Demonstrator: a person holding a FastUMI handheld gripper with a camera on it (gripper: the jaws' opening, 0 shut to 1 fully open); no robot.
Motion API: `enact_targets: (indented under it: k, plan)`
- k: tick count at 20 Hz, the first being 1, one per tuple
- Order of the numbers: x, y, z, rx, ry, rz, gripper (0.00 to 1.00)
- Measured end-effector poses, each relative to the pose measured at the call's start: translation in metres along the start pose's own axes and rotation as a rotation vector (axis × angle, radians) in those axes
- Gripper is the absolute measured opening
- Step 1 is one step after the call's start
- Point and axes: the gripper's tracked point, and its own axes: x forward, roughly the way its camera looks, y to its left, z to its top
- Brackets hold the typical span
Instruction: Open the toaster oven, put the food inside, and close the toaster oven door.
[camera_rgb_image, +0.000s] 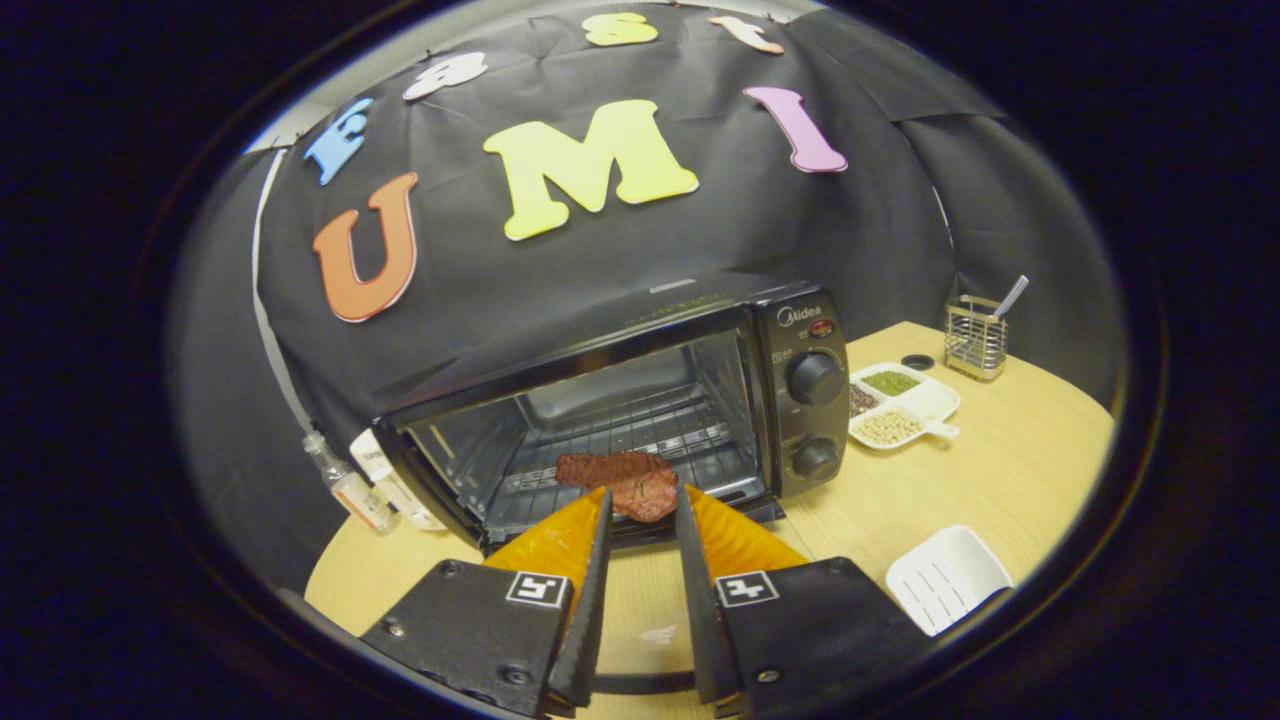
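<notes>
The tongs (642, 497) grip the near end of a steak (622, 480), one finger pressed on each side, holding it over the wire rack (640, 425) just inside the open toaster oven (640, 400) on the worktop (1000, 480). Only the edge is pinched, so the meat could slip, or land half out on the lowered door and block it shutting.

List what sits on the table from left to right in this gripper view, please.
Small clear bottle → toaster oven with the steak at the gripper tips → divided dish of seeds → wire utensil holder.
</notes>
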Motion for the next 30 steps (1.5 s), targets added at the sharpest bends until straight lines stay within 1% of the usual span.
enact_targets:
  k: [2, 5, 7, 8, 11, 14, 16, 20, 23, 26, 28, 30]
  plan:
    - [-0.017, 0.003, 0.005, -0.029, -0.012, 0.016, 0.46]
    - [-0.045, 0.005, 0.005, -0.080, -0.039, 0.022, 0.48]
    - [-0.059, 0.010, -0.001, -0.101, -0.044, 0.046, 0.53]
    - [-0.066, 0.014, -0.006, -0.107, -0.042, 0.060, 0.60]
    - [-0.076, 0.018, -0.022, -0.135, -0.028, 0.063, 0.64]
    - [-0.076, 0.020, -0.053, -0.175, 0.031, 0.048, 1.00]
    - [-0.075, 0.018, -0.073, -0.180, 0.086, 0.038, 1.00]
    - [-0.073, 0.014, -0.099, -0.210, 0.147, 0.010, 1.00]
    - [-0.075, 0.013, -0.113, -0.224, 0.184, 0.004, 1.00]
    - [-0.074, 0.008, -0.127, -0.254, 0.229, -0.022, 1.00]
    - [-0.070, 0.003, -0.138, -0.251, 0.275, -0.032, 1.00]
    - [-0.066, -0.002, -0.142, -0.261, 0.293, -0.060, 1.00]
